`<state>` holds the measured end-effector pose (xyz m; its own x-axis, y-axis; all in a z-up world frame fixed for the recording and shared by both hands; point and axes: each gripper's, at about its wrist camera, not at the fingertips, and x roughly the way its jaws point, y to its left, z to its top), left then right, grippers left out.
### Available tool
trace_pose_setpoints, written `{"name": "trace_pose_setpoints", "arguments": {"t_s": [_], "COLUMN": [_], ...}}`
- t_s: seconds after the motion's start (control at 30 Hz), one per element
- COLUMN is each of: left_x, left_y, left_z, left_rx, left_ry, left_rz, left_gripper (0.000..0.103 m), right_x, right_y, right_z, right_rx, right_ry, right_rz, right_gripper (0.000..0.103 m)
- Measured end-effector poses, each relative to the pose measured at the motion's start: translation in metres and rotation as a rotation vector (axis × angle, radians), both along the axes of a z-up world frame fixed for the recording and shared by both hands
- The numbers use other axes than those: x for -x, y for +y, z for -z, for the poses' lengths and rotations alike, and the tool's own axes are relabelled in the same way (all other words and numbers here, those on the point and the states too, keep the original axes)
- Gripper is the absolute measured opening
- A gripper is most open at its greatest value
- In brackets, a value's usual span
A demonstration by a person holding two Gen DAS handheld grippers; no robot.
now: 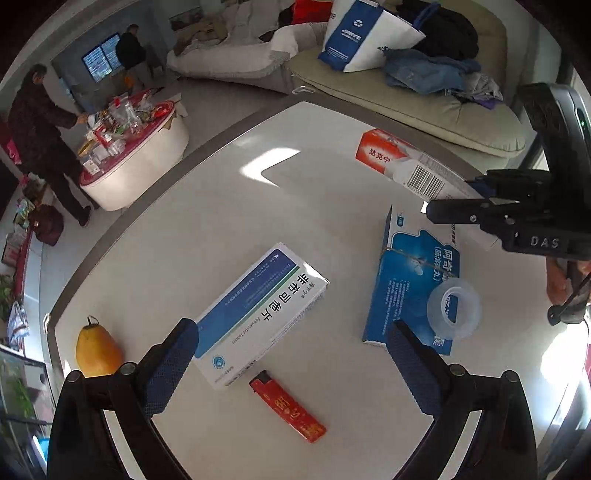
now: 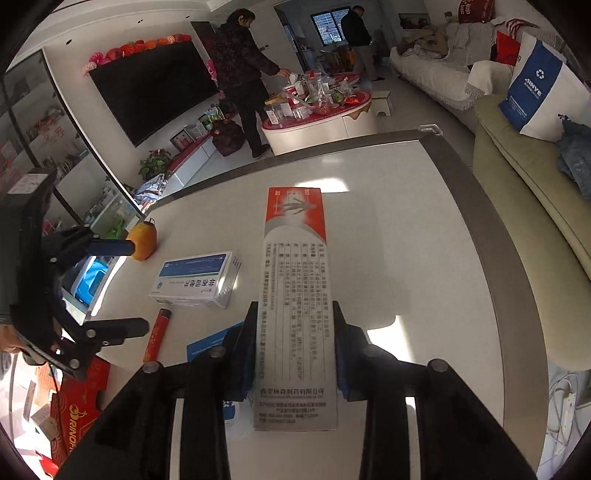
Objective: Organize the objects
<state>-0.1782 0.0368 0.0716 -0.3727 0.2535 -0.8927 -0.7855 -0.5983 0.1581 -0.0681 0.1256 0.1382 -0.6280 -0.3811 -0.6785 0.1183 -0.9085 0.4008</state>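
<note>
My right gripper (image 2: 295, 325) is shut on a long red-and-white medicine box (image 2: 295, 295), held above the white table (image 2: 406, 240); the box also shows in the left wrist view (image 1: 402, 162), with the right gripper (image 1: 436, 210) on its near end. My left gripper (image 1: 291, 332) is open and empty, hovering over a blue-and-white medicine box (image 1: 258, 314) and a red lighter (image 1: 288, 410). A bigger blue box (image 1: 410, 288) with a clear tape roll (image 1: 456, 308) on it lies to the right. A yellow pear (image 1: 96, 350) sits at the table's left edge.
A beige sofa (image 1: 424, 107) with a blue-white bag (image 1: 365, 33) and clothes is beyond the table. Two people stand by a cluttered round table (image 2: 317, 103) farther off. A red carton (image 2: 79, 410) sits low left in the right wrist view.
</note>
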Motion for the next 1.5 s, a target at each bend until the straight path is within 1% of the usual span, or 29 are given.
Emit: {"name": "trace_pose_setpoints", "arguments": {"t_s": [0.07, 0.1, 0.13, 0.2, 0.3, 0.33, 0.43, 0.57, 0.6, 0.67, 0.7, 0.73, 0.83, 0.93, 1.03, 1.13, 1.2, 1.23, 1.3, 1.4, 1.5], "left_x": [0.01, 0.018, 0.024, 0.039, 0.053, 0.058, 0.074, 0.081, 0.079, 0.072, 0.069, 0.066, 0.059, 0.048, 0.04, 0.021, -0.003, -0.021, -0.043, -0.078, -0.103], "left_y": [0.009, 0.013, 0.016, 0.021, 0.028, 0.028, 0.029, 0.025, 0.024, 0.021, 0.021, 0.02, 0.021, 0.025, 0.02, 0.012, 0.007, -0.003, -0.005, -0.015, -0.031], "left_z": [0.015, 0.023, 0.03, 0.044, 0.062, 0.063, 0.064, 0.068, 0.066, 0.061, 0.058, 0.056, 0.051, 0.043, 0.022, -0.013, -0.041, -0.053, -0.072, -0.096, -0.117], "left_rx": [0.077, 0.132, 0.171, 0.219, 0.268, 0.259, 0.248, 0.233, 0.224, 0.197, 0.185, 0.177, 0.153, 0.137, 0.045, -0.087, -0.202, -0.259, -0.357, -0.474, -0.59], "left_ry": [-0.014, -0.008, 0.003, -0.038, -0.101, -0.124, -0.179, -0.303, -0.304, -0.305, -0.306, -0.302, -0.285, -0.209, -0.183, -0.16, -0.161, -0.163, -0.173, -0.158, -0.153], "left_rz": [0.118, 0.156, 0.177, 0.211, 0.231, 0.233, 0.19, 0.129, 0.124, 0.105, 0.091, 0.083, 0.041, -0.03, -0.14, -0.219, -0.23, -0.238, -0.244, -0.267, -0.306], "left_gripper": [0.103, 0.103, 0.103, 0.103, 0.102, 0.103, 0.102, 0.102, 0.099, 0.09, 0.084, 0.08, 0.073, 0.072, 0.071, 0.07, 0.069, 0.069, 0.069, 0.069, 0.069], "right_x": [-0.02, -0.03, -0.039, -0.055, -0.071, -0.075, -0.083, -0.091, -0.092, -0.098, -0.102, -0.105, -0.113, -0.126, -0.137, -0.151, -0.164, -0.17, -0.182, -0.201, -0.222], "right_y": [0.012, 0.017, 0.02, 0.027, 0.035, 0.037, 0.041, 0.039, 0.039, 0.037, 0.037, 0.037, 0.039, 0.042, 0.047, 0.05, 0.051, 0.05, 0.048, 0.043, 0.038], "right_z": [-0.005, -0.006, -0.007, -0.009, -0.008, -0.006, -0.002, -0.001, -0.001, -0.002, -0.003, -0.003, -0.006, -0.011, -0.012, -0.011, -0.009, -0.008, -0.007, -0.007, -0.013], "right_rx": [0.086, 0.115, 0.134, 0.154, 0.203, 0.222, 0.273, 0.329, 0.347, 0.367, 0.377, 0.389, 0.415, 0.42, 0.429, 0.455, 0.486, 0.5, 0.521, 0.557, 0.569], "right_ry": [0.002, -0.001, -0.004, -0.009, -0.026, -0.036, -0.057, -0.062, -0.062, -0.059, -0.057, -0.056, -0.054, -0.045, -0.045, -0.053, -0.058, -0.063, -0.068, -0.077, -0.065], "right_rz": [0.003, 0.003, -0.002, -0.003, -0.002, -0.003, -0.007, -0.008, -0.012, -0.014, -0.015, -0.011, -0.001, 0.01, 0.027, 0.05, 0.065, 0.068, 0.079, 0.088, 0.094], "right_gripper": [0.033, 0.033, 0.033, 0.033, 0.033, 0.033, 0.033, 0.033, 0.033, 0.033, 0.033, 0.033, 0.033, 0.033, 0.033, 0.033, 0.033, 0.033, 0.033, 0.033, 0.033]}}
